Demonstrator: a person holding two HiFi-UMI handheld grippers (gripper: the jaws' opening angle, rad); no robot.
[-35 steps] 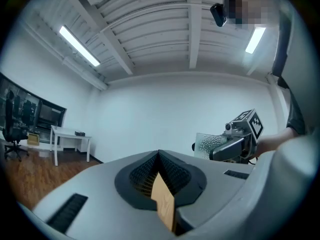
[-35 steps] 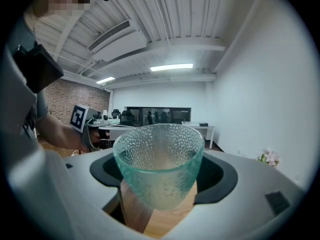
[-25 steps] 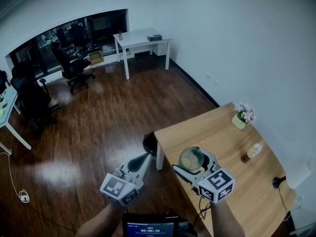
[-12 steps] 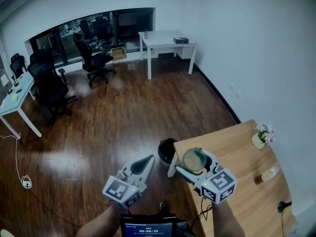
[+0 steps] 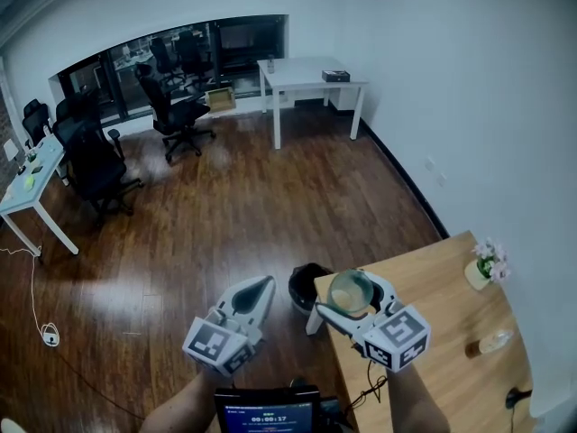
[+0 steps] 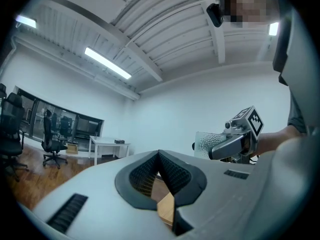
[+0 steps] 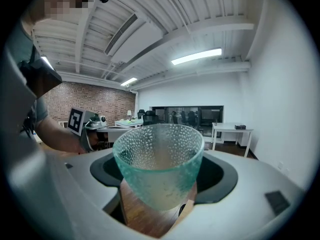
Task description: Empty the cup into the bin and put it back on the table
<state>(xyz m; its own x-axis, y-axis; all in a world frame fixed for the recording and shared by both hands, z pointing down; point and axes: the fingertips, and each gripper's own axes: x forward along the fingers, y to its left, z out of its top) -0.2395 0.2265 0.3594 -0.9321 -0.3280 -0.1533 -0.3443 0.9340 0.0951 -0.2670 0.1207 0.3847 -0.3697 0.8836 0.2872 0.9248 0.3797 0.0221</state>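
The right claw [image 5: 357, 285] is pinching the cup [image 5: 348, 293] upright near the bin [image 5: 305, 289]; the left claw [image 5: 260, 289] is pressed together. Emptying and return to the surface [image 5: 442, 287] appear pending.

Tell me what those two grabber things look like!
The pale grey plastic left gripper and right gripper are smooth pointed shells with dark ribbed pads inside. Each carries a white cube printed with black square markers. The person wears a grey short-sleeved shirt.
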